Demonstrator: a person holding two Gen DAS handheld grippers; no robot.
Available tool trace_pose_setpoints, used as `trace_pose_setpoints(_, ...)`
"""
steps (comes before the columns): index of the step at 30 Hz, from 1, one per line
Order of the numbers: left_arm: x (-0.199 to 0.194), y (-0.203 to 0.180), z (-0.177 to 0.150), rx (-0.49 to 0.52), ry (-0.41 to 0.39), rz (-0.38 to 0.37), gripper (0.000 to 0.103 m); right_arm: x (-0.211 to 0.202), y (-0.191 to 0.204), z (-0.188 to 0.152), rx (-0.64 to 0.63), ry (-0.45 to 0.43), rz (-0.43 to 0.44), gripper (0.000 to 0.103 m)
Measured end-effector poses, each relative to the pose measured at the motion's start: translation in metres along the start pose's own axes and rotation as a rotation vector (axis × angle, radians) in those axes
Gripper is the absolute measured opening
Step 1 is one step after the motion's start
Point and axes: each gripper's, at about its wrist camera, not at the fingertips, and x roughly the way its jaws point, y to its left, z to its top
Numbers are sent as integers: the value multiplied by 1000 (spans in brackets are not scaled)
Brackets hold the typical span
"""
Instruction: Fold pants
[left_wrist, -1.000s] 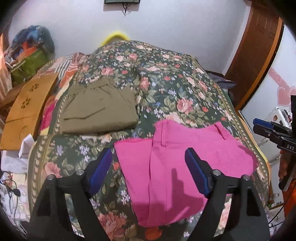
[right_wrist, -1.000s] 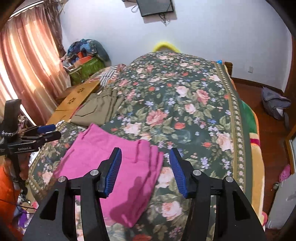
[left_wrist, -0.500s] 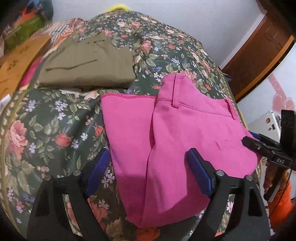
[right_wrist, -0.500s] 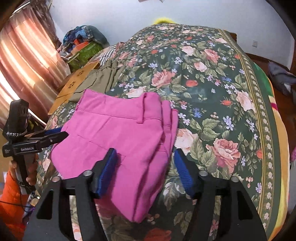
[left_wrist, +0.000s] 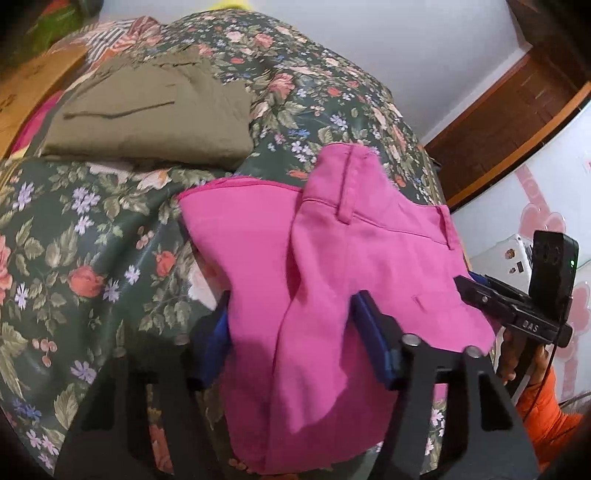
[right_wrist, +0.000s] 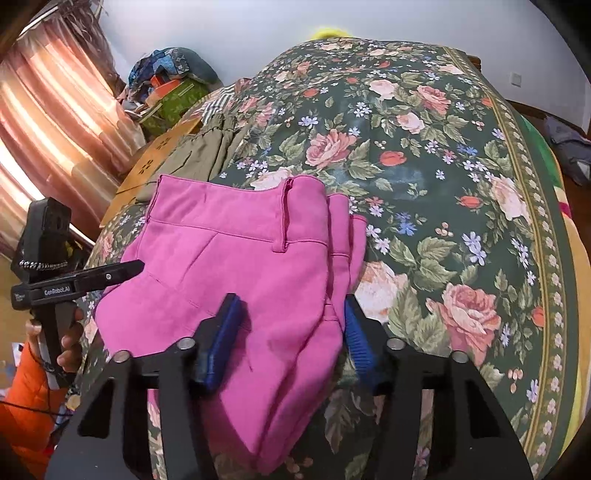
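The pink pants lie partly folded at the near edge of the floral bed, waistband toward the far side. My left gripper is open, its blue pads on either side of the near left part of the pants. In the right wrist view the pink pants lie with their stacked folded edges on the right. My right gripper is open, its pads straddling the near right part of the pants. Each gripper shows in the other's view at the pants' outer edge.
Folded olive pants lie on the bed beyond the pink ones, also in the right wrist view. A wooden board and a pile of bags stand by the curtain. A wooden door stands at the right.
Both grippers moved down and forward onto the near edge of the pink pants, so the fabric now sits between their pads. The jaws have narrowed somewhat.
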Motion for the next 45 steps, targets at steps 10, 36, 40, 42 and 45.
trace_pose_setpoints(10,-12,-21,5,86,-41,50,25,-5,-7,5,36,-34,24,23)
trace_pose_setpoints(36,-111,-34,48,180,-295,128,18,-52,64,65,-152,-221,42,14)
trace_pose_setpoints(40,-122,-21,59,176,-324,157,18,-44,83,83,-203,-234,58,14)
trace_pose_setpoints(42,-127,-12,66,173,-338,173,18,-39,90,89,-220,-240,66,14)
trace_pose_setpoints(45,-133,4,78,162,-358,192,18,-30,103,102,-248,-249,77,14)
